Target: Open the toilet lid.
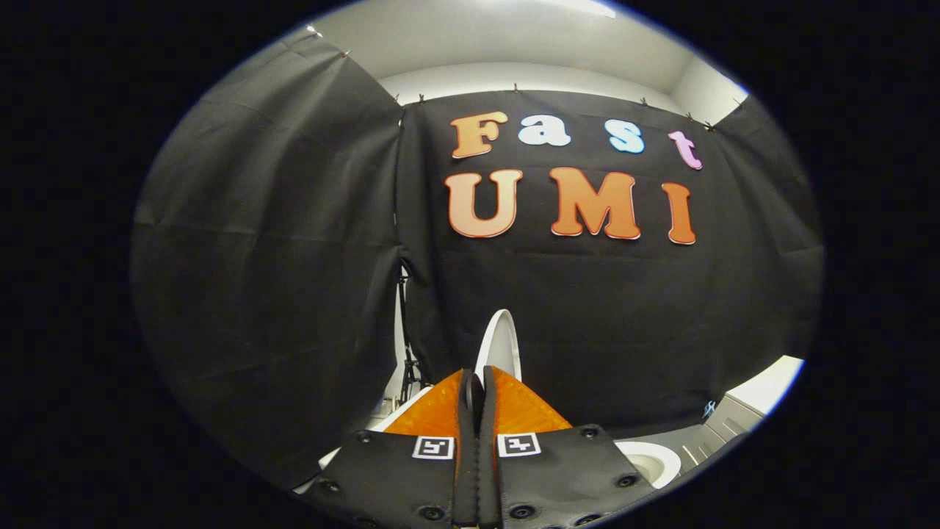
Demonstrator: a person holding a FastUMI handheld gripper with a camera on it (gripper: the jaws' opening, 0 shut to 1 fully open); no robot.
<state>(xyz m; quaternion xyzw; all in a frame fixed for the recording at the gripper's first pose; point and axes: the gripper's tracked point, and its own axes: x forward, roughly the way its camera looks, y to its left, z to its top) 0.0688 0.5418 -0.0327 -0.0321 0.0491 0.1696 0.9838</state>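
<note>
The white toilet lid (501,339) stands raised, nearly upright and seen almost edge-on, just beyond my fingertips. My gripper (477,382) is shut, its two fingers pressed flat together with nothing showing between them. The tips sit right in front of the lid's lower part; I cannot tell whether they touch it. Below and to the right of the fingers lies the white rim of the toilet bowl (652,461). Another white part of the toilet (400,413) shows to the left of the fingers.
Black cloth walls (279,279) close the booth behind and to the left of the toilet. A thin dark stand (408,353) rises in the gap between two cloths. Grey floor tiles (723,425) and a white surface (771,382) lie to the right.
</note>
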